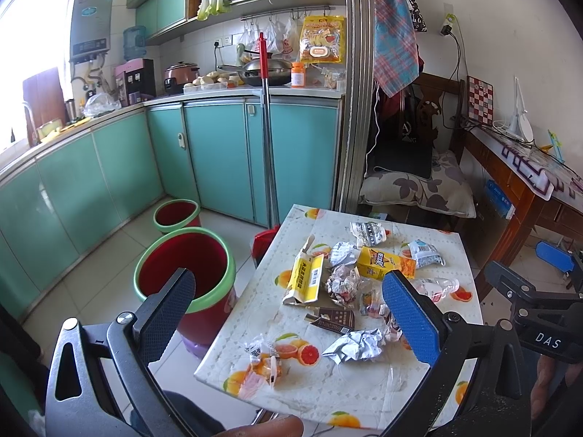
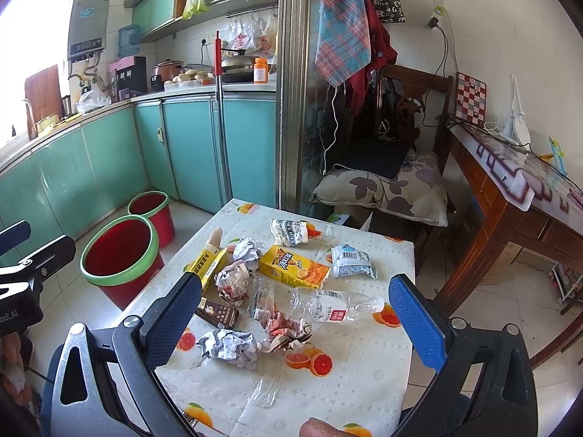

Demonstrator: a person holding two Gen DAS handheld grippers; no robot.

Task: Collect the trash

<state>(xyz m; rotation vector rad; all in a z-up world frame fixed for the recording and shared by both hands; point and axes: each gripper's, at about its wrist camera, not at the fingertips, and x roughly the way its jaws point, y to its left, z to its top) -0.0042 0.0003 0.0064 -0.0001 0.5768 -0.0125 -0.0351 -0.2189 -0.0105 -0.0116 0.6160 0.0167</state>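
Trash litters a small table [image 1: 328,386] [image 2: 364,375] with a citrus-print cloth: a yellow juice carton [image 1: 382,262] [image 2: 291,266], a torn yellow box [image 1: 306,276] [image 2: 207,266], several crumpled paper balls [image 1: 342,284] [image 2: 227,346], a clear plastic bottle [image 2: 335,306] [image 1: 437,287], a brown pack [image 1: 333,318] [image 2: 218,313] and wrappers [image 1: 262,360]. A red bin with a green rim [image 1: 186,276] [image 2: 120,251] stands on the floor left of the table. My left gripper [image 1: 288,313] hangs open over the table's left edge. My right gripper [image 2: 295,313] is open above the pile, holding nothing.
A second red bin [image 1: 176,215] [image 2: 151,207] stands behind the first. Teal kitchen cabinets [image 1: 218,153] line the left, with a red-handled mop [image 1: 267,116] leaning on them. A cushioned chair [image 2: 386,185] and a wooden desk [image 2: 510,196] stand behind and right of the table.
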